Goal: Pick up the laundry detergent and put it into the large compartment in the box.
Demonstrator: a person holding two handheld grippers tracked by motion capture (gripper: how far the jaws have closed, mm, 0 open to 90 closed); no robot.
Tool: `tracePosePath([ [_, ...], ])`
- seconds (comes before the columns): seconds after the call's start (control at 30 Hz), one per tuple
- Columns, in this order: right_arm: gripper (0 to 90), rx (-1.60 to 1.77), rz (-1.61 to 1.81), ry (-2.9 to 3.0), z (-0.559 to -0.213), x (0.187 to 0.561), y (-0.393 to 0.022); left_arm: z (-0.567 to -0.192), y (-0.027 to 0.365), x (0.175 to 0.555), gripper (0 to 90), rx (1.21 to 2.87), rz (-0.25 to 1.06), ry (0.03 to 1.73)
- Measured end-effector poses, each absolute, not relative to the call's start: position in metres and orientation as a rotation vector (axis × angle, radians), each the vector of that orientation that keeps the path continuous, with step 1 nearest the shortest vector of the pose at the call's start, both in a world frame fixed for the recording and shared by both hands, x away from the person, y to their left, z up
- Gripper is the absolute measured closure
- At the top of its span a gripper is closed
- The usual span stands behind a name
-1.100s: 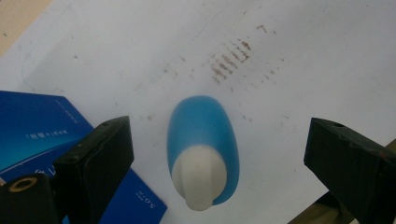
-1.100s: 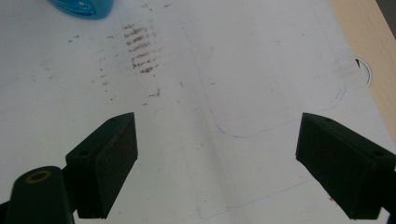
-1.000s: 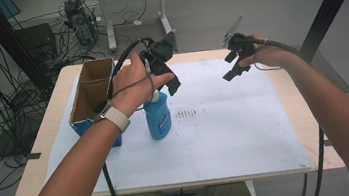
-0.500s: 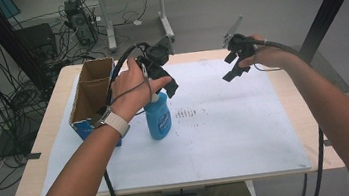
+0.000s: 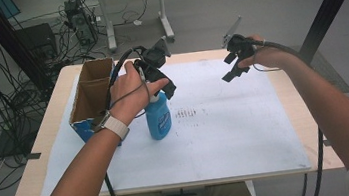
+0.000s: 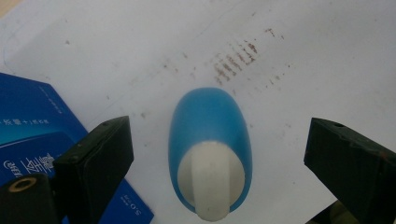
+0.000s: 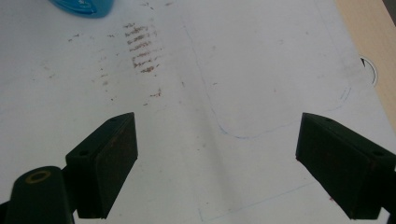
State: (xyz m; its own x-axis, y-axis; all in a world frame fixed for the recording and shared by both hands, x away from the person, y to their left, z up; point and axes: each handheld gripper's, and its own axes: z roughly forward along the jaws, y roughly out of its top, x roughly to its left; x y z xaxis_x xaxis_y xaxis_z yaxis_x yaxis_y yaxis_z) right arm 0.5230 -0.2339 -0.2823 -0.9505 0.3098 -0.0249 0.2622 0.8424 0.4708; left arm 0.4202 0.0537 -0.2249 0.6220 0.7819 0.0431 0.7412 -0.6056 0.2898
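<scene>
Blue bottle [image 5: 158, 119] is stood upright on the white sheet [image 5: 227, 132] beside the box [image 5: 89, 98]. Left gripper [image 6: 219, 154] is held above it, fingers spread, untouching. Right gripper [image 7: 217, 161] is held well apart, fingers spread, empty.

The hand [image 5: 134, 90] hides the blue bottle's [image 5: 158, 120] cap; box [image 6: 28, 135] lettering seems unreadable.
</scene>
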Motion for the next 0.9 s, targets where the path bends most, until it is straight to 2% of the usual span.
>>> tracePosePath([
  [0.9, 12.5, 0.458, 0.725, 2.922, -0.283, 0.523, -0.232, -0.239, 0.061, 0.424, 8.4, 2.631, 0.153, 1.186],
])
